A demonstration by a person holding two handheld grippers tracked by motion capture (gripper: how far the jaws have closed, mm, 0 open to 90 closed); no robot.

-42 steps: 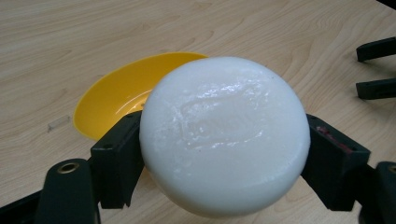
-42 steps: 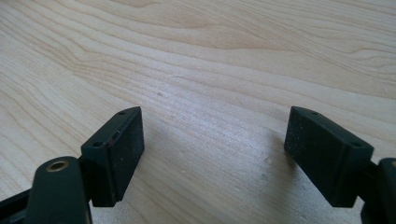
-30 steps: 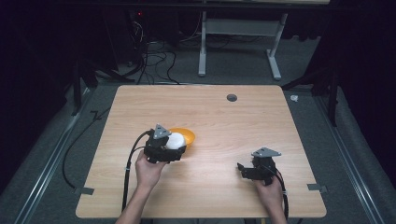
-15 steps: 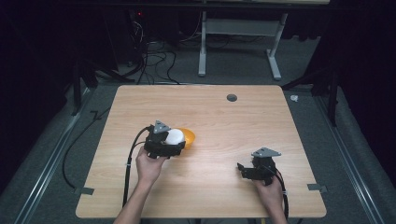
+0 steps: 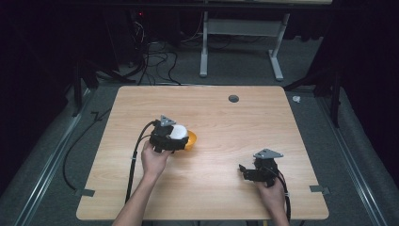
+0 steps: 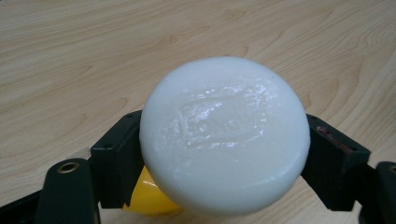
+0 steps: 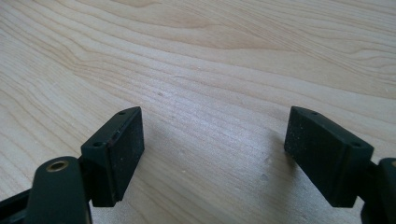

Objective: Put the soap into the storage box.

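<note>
On the left of the light wooden counter (image 5: 226,117), the left hand-held gripper (image 5: 175,137) is clamping a round, white, waxy-looking bar of soap (image 6: 224,135) between its black jaws, which are pressing against the bar's two sides. In the left gripper view the soap is sitting broad face toward the camera, with faint embossed lettering in the middle, and it is being carried just above a shallow orange plastic dish (image 5: 190,140); a sliver of the dish's yellow-orange rim is peeking out below the bar in that view. From the high view the soap is overlapping the near-left edge of the dish, though I cannot tell whether the two are touching. The step in hand is probably setting the soap into the dish. The next move would call for bringing the bar over the middle of the dish, lowering it until it is resting there, then widening the jaws gently, since a slick bar can slide or tip the light dish. Further right, near the front edge, the right hand-held gripper (image 5: 256,170) is resting with its jaws spread wide, gripping nothing, bare wood between its pads (image 7: 119,149).
</note>
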